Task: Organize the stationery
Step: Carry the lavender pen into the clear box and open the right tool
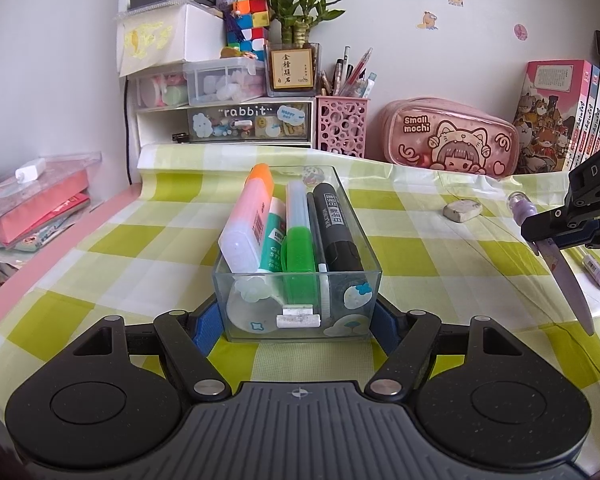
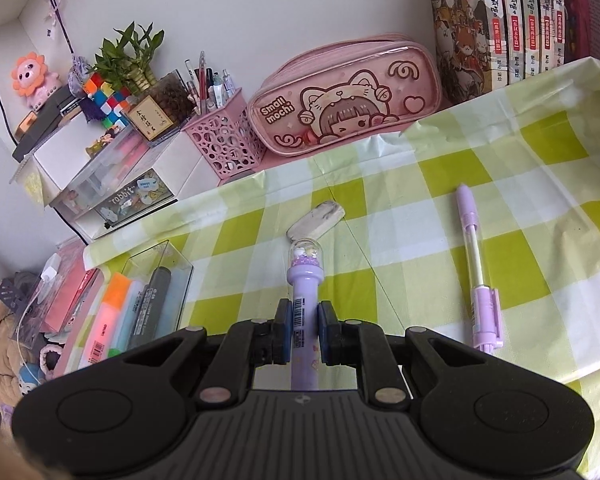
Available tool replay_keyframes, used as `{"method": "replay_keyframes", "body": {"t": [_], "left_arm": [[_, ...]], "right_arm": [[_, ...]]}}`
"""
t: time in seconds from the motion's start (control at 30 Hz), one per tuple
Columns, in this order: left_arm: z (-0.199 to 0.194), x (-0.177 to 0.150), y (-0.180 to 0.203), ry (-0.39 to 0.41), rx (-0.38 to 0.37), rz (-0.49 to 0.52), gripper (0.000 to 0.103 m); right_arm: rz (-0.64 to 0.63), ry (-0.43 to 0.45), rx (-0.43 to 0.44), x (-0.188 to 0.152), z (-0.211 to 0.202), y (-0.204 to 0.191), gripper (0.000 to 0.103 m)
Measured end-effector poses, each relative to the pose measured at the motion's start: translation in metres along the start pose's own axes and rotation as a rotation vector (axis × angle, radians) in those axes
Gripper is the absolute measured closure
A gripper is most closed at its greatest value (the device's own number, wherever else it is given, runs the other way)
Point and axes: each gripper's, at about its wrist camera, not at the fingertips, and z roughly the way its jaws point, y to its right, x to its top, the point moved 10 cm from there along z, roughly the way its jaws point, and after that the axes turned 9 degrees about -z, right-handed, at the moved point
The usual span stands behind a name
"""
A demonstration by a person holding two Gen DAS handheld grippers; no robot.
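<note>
The left gripper clamps the near end of a clear, hard plastic tray between its blue pads, the tray standing on the glossy green-and-white checked cloth. Inside lie an orange-capped highlighter, a green one and a round black marker. The right gripper stands narrow, squeezing a smooth lilac pen with a small clear dome on top, above the cloth. A worn, rounded eraser and a second lilac pen lie flat nearby.

Checked tablecloth — eraser, pen, clear box.
</note>
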Motion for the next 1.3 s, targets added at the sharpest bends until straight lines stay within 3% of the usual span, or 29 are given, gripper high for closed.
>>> {"method": "replay_keyframes", "body": {"t": [0.2,0.5,0.73,1.0,1.3], "left_arm": [[0.0,0.0,0.001,-0.001,0.005,-0.005,0.031],[0.0,0.0,0.0,-0.004,0.004,-0.008,0.031],[0.0,-0.001,-0.002,0.006,-0.014,-0.006,0.031],[-0.001,-0.002,-0.003,0.006,-0.032,0.002,0.031],[-0.001,-0.002,-0.002,0.006,-0.025,0.006,0.031]], "right_arm": [[-0.042,-0.008,-0.059,-0.004,0.005,0.006,0.097],[-0.046,-0.031,-0.068,0.002,0.009,0.001,0.097],[-0.062,-0.03,0.018,0.011,0.004,-0.04,0.097],[-0.034,-0.066,0.244,0.029,0.019,-0.113,0.097],[0.001,-0.191,0.296,0.04,0.069,-0.149,0.097]]}}
